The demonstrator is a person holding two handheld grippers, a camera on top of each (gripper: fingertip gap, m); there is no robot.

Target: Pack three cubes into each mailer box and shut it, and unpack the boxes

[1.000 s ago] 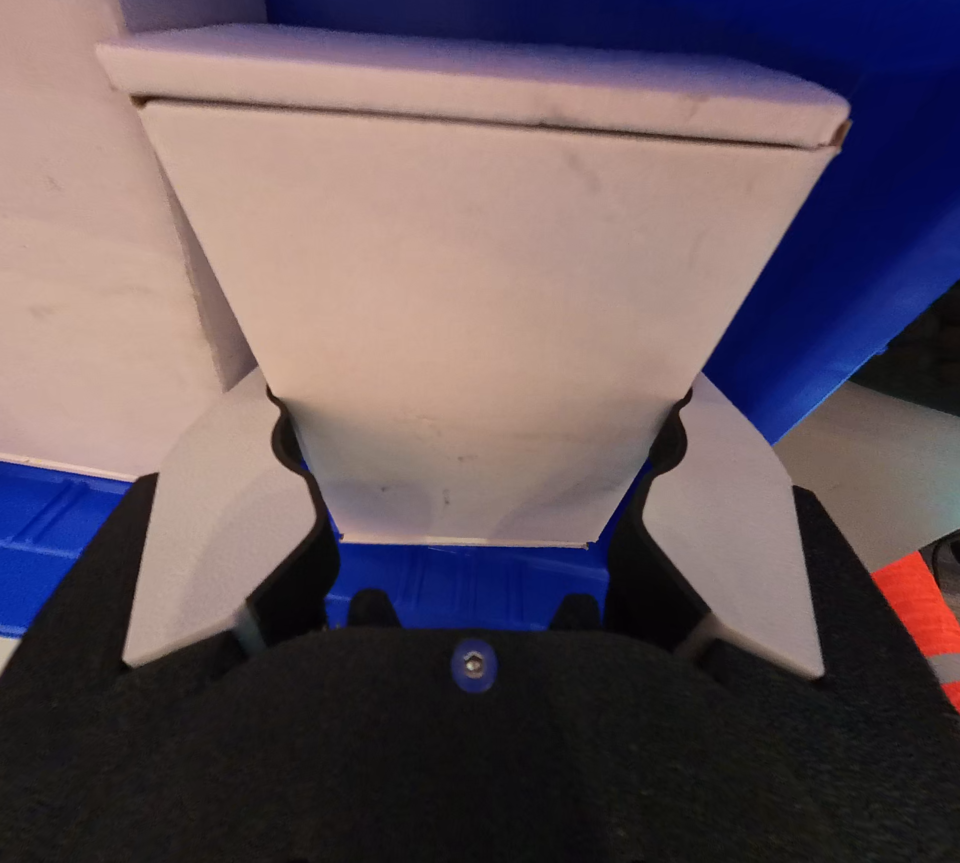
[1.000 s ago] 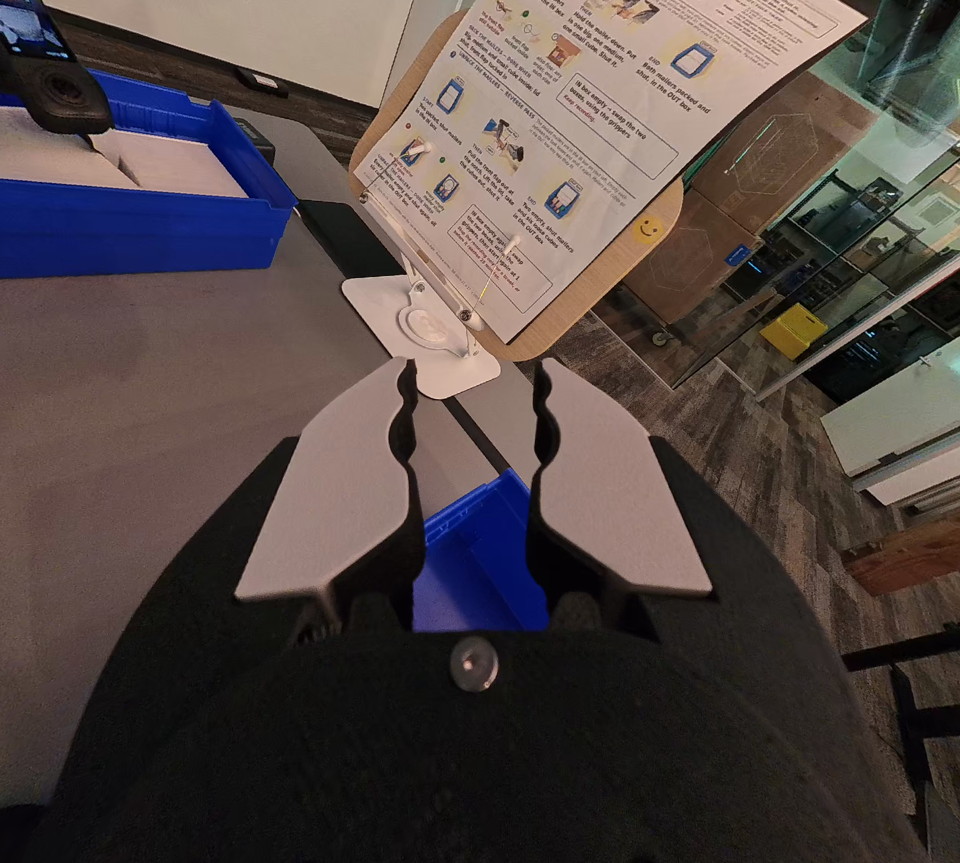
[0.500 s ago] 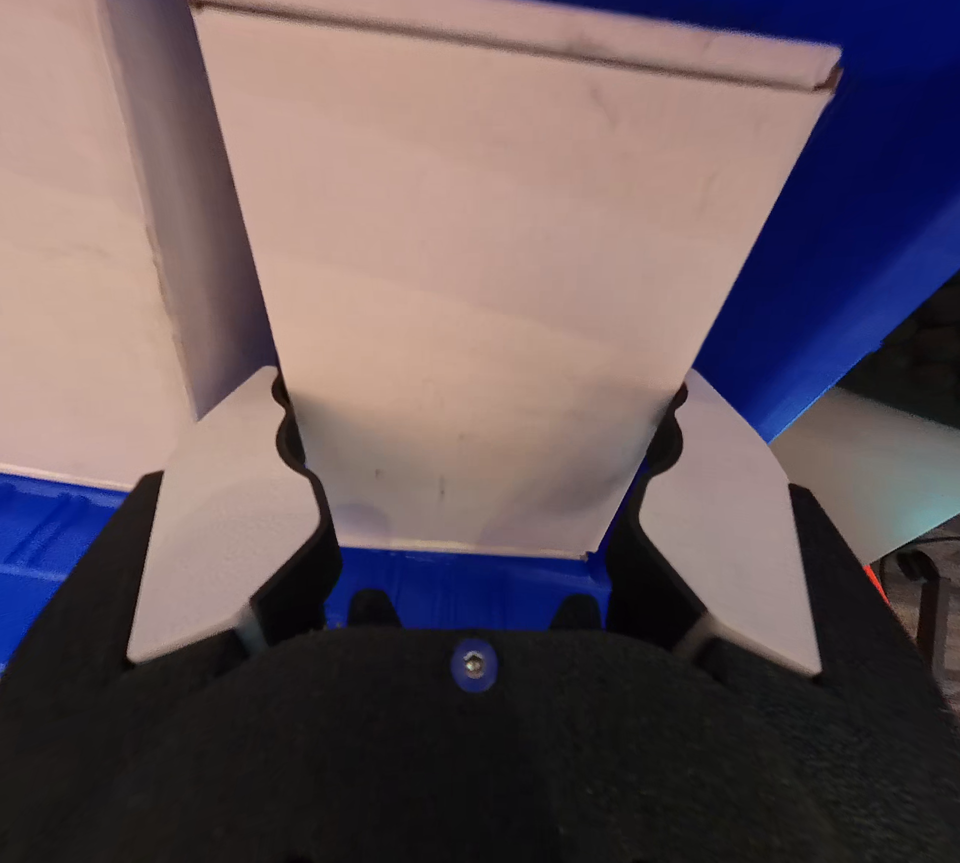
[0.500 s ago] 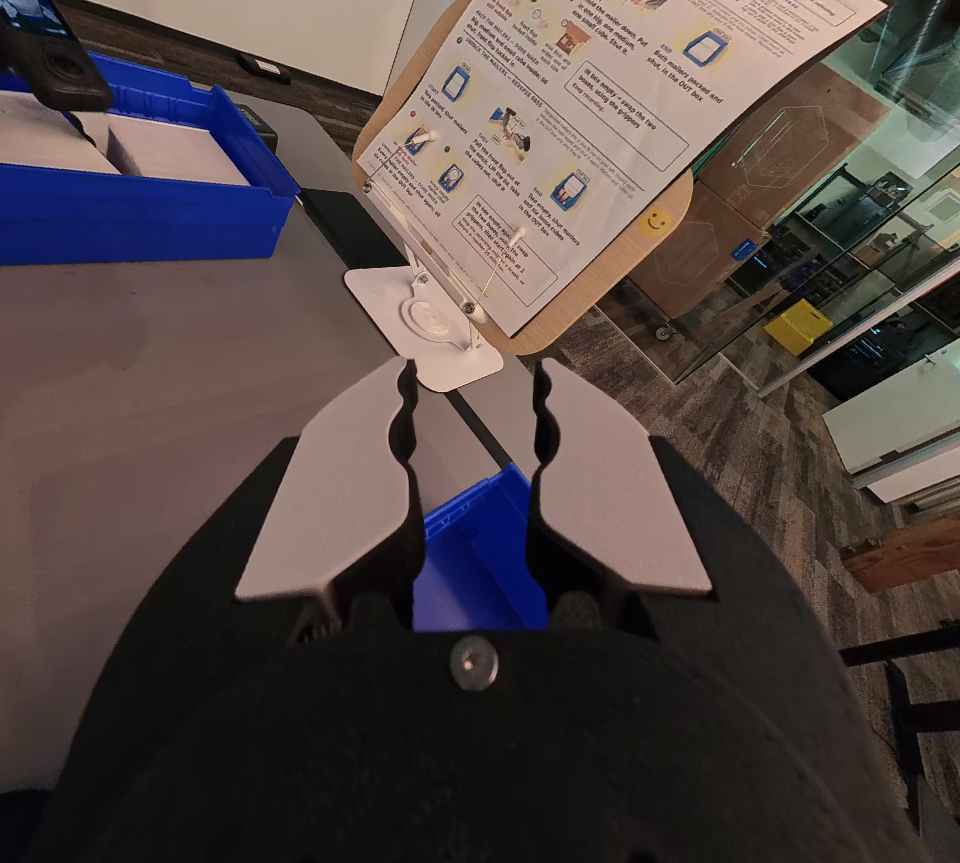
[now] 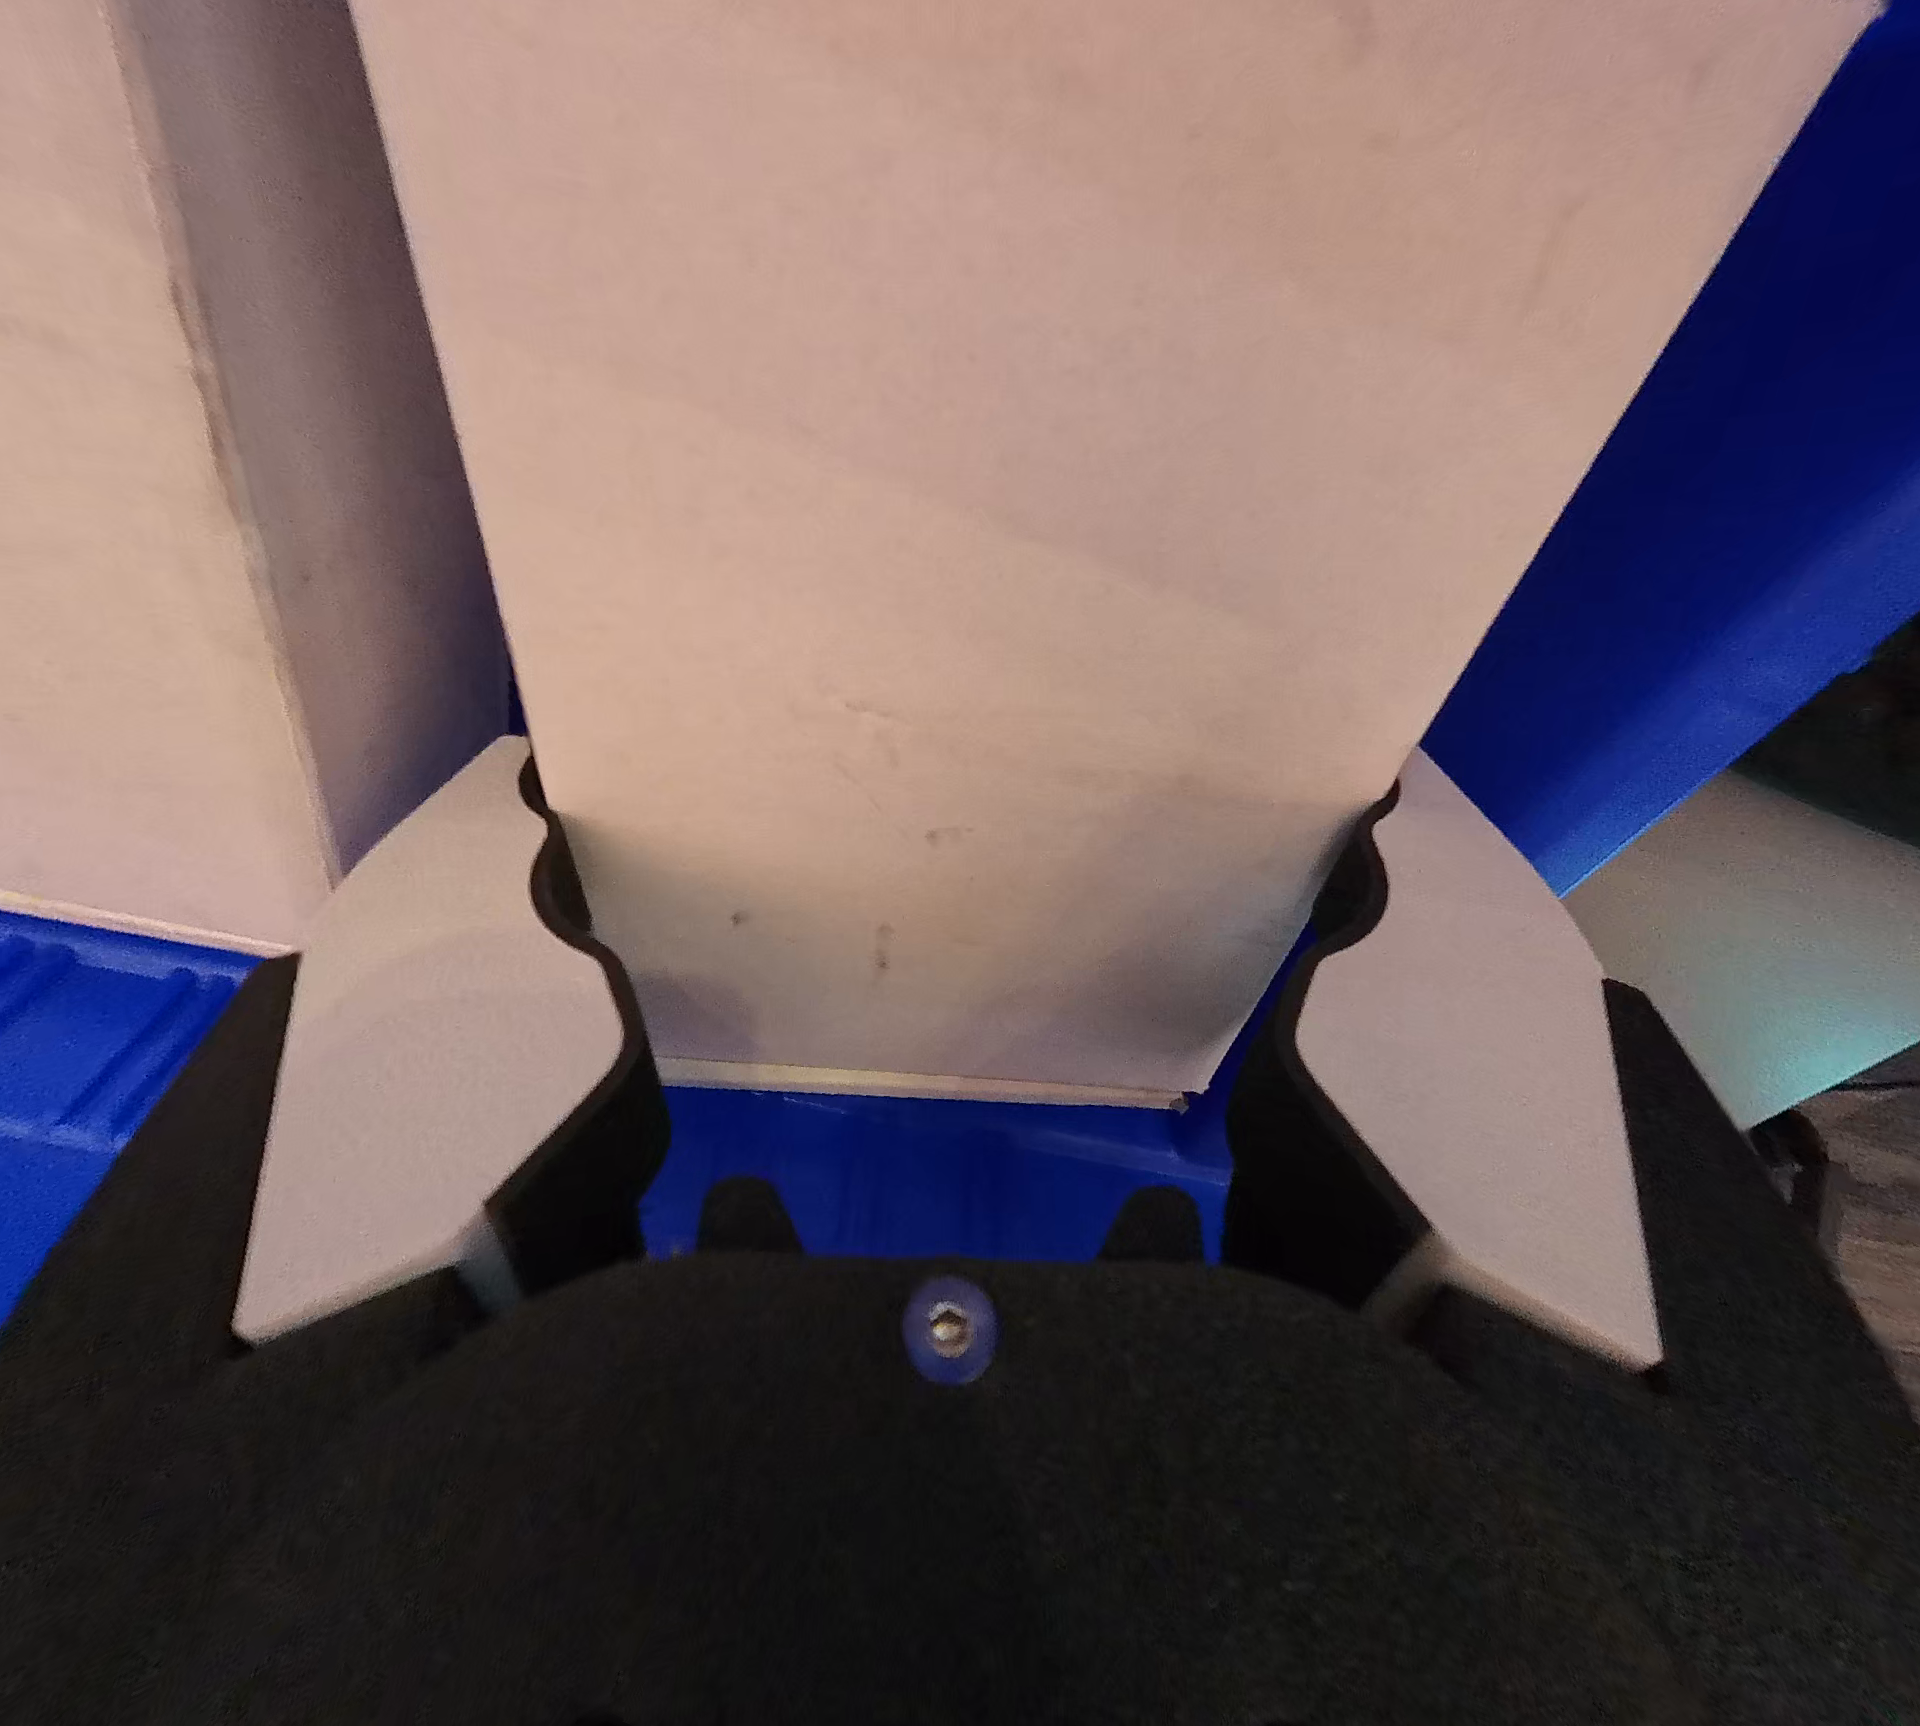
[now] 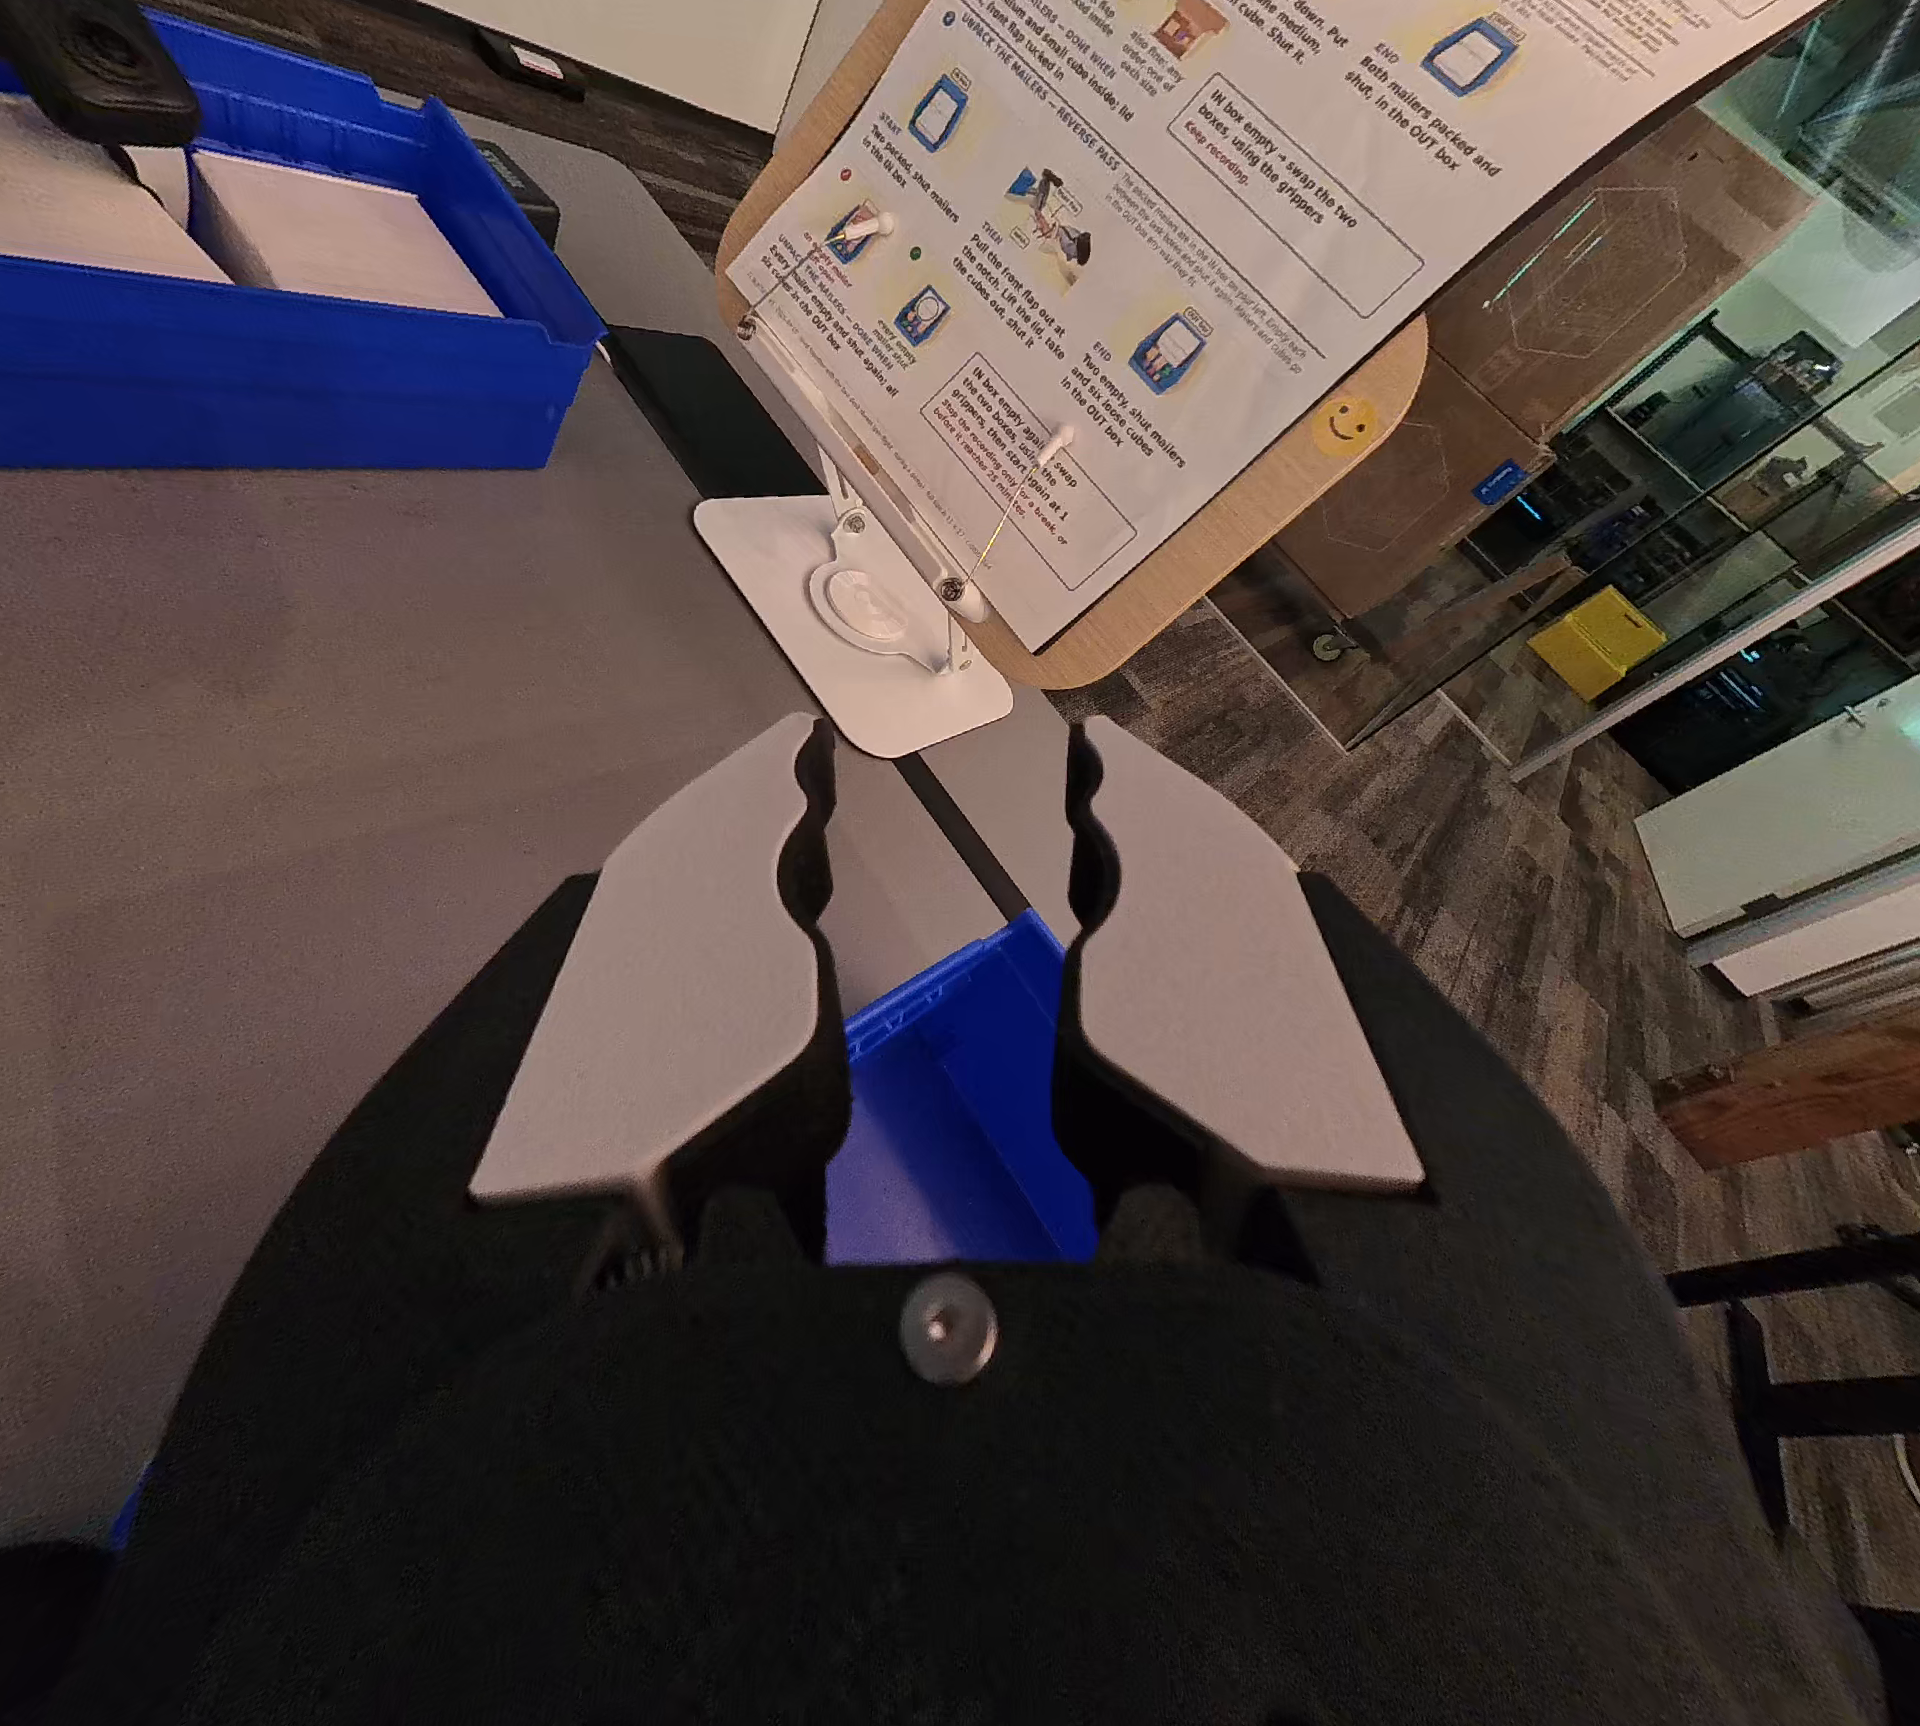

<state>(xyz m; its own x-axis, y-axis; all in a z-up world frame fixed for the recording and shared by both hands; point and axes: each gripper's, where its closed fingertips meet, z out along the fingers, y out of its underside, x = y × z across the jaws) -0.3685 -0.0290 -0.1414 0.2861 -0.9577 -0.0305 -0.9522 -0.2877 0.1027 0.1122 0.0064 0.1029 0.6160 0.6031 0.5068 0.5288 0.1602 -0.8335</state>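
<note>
My left gripper (image 5: pixel 961 757) is shut on the near end of a closed white mailer box (image 5: pixel 935 377), one finger on each side. The box stretches away from me over the blue bin (image 5: pixel 1714 481). A second white mailer (image 5: pixel 104 429) lies close on its left in the same bin. My right gripper (image 6: pixel 948 741) is open and empty, held above the corner of another blue bin (image 6: pixel 956 1105) at the table's right edge. The far bin (image 6: pixel 291 367) with the white mailers (image 6: pixel 332 242) shows at upper left. No cubes are in view.
A printed instruction sheet (image 6: pixel 1195 170) stands on a white base (image 6: pixel 862 627) at the grey table's (image 6: pixel 312 741) right edge. The left gripper's black body (image 6: pixel 73 14) shows over the far bin. Floor and glass partitions lie beyond the table edge. Tip to tip, the grippers are about 55 cm apart.
In the left wrist view the held mailer's far end has risen in frame and looms larger, and the neighbouring mailer has shifted left. The right gripper has drifted slightly, its jaws unchanged.
</note>
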